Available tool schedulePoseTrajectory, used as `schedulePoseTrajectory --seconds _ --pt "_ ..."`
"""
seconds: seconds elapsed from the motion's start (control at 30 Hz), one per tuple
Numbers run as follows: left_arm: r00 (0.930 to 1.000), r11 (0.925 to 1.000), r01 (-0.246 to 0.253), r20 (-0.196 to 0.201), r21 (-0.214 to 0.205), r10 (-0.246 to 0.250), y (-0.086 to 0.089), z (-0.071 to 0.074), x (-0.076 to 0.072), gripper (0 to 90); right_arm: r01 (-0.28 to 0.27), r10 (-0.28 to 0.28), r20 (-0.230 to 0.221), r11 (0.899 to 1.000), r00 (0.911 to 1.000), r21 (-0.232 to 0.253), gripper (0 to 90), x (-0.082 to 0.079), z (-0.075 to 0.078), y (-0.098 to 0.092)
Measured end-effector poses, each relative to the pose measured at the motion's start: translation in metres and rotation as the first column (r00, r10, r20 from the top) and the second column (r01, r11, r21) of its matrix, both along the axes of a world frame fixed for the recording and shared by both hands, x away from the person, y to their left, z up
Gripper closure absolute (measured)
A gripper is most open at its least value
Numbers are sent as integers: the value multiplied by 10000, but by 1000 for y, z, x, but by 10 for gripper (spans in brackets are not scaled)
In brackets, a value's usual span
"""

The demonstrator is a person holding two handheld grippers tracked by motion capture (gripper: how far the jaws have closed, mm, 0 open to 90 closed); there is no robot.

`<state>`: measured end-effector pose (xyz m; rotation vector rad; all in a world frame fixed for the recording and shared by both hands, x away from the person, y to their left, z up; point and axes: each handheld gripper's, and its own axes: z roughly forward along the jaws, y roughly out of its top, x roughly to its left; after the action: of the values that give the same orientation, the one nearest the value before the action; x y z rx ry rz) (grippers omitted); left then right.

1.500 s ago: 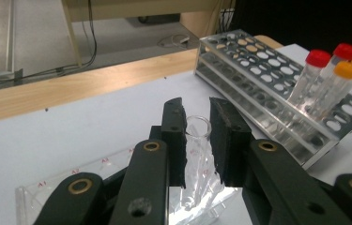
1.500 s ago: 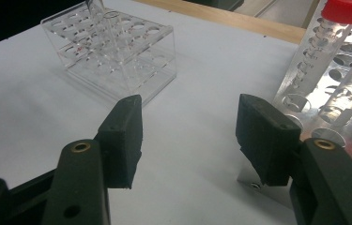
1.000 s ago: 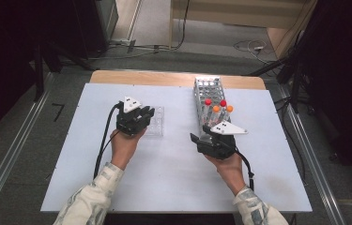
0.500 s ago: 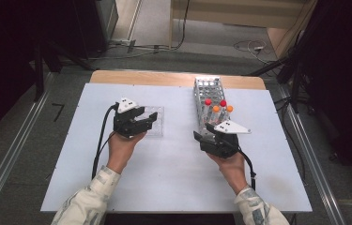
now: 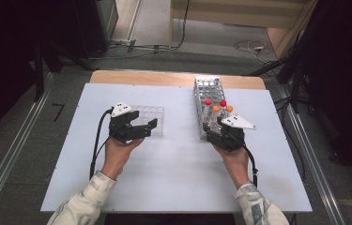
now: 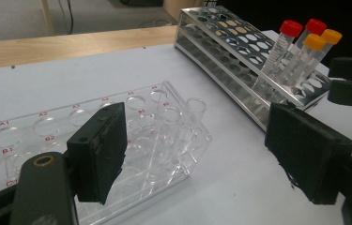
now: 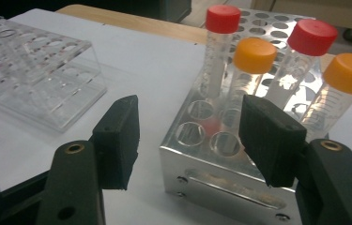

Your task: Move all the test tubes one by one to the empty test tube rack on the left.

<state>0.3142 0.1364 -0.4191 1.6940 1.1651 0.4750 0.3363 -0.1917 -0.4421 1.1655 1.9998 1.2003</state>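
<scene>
The left gripper [image 5: 146,128] sits on the left half of the white table [image 5: 178,178], at the near edge of the clear rack [image 5: 152,115]. Its jaws have just been opening and now stand spread, with the near right corner of that rack between them and neither pad pressing on it. In the left gripper view the clear rack [image 6: 164,136] lies flat, its round holes marked with red letters and numbers, and the left pad overlaps its near side while the right pad stands well clear over bare table. The right gripper [image 5: 214,129] rests on the right half of the table at the near end of the metal rack [image 5: 206,89], which runs from near to far. Its jaws have opened a little further and are spread, one on each side of the metal rack's near end [image 7: 220,187] without touching it. Four capped tubes stand in the near holes of that rack: two red-capped tubes [image 7: 223,18] toward the far side and two orange-capped tubes [image 7: 254,55] nearer, all leaning slightly. The two racks lie well apart, with bare table between them.
</scene>
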Motion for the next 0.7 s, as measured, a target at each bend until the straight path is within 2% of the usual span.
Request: schedulePoseTrajectory --seconds 0.17,0.4,0.7 --pt "9999 9999 113 -26 52 -113 -2 -1 0 216 342 -342 -49 9994 9994 35 382 11 -4 -3" --pt "9999 9999 147 -39 45 -147 -3 -1 -1 221 868 -867 -65 9961 9962 126 494 22 -9 -2" --pt "9999 9999 109 -60 15 -109 -2 -2 -1 227 1120 -1125 -211 9935 9934 -225 612 34 -8 -1"
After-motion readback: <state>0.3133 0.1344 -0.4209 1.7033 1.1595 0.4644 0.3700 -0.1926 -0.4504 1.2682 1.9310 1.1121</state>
